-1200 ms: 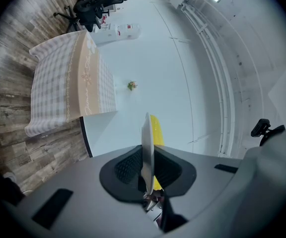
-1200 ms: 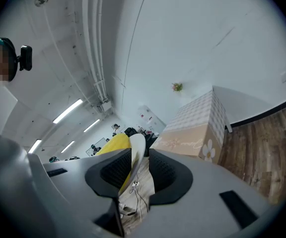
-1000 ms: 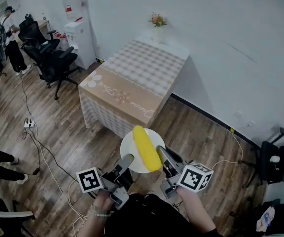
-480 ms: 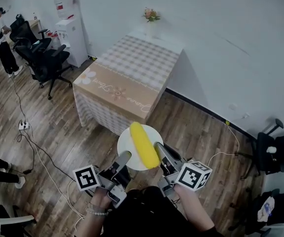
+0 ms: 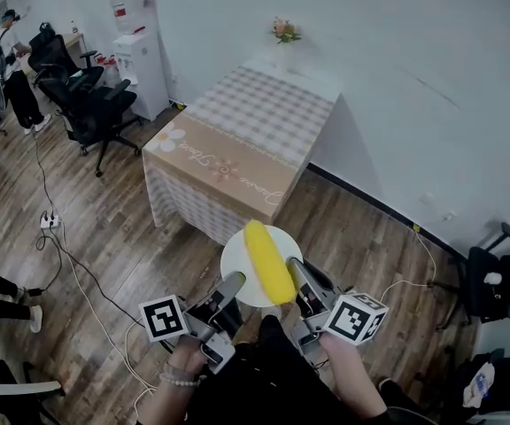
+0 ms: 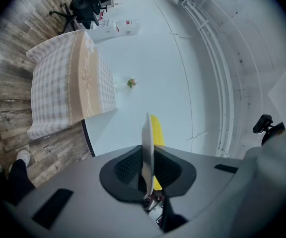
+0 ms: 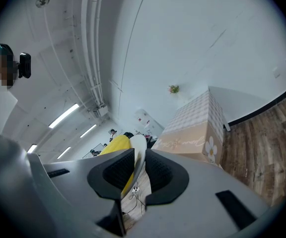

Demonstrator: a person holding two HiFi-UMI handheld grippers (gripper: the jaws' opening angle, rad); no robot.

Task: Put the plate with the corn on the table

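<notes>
A white plate (image 5: 235, 259) carrying a yellow corn cob (image 5: 269, 262) hangs over the wooden floor, short of the checked-cloth table (image 5: 255, 131). My left gripper (image 5: 231, 287) is shut on the plate's near-left rim. My right gripper (image 5: 297, 274) is shut on its near-right rim. In the left gripper view the plate (image 6: 147, 138) stands edge-on between the pads, with the corn (image 6: 156, 129) behind it. The right gripper view shows the plate rim (image 7: 138, 150) pinched between the pads and the corn (image 7: 114, 145) to its left.
A flower vase (image 5: 283, 34) stands at the table's far edge by the wall. A water dispenser (image 5: 140, 42) and black office chairs (image 5: 96, 104) are at the left. Cables and a power strip (image 5: 51, 222) lie on the floor. Another chair (image 5: 494, 282) is at the right.
The plate with the corn stays held in both grippers in much the same pose. The head view swung slightly left, then back; the table stays about as far away.
</notes>
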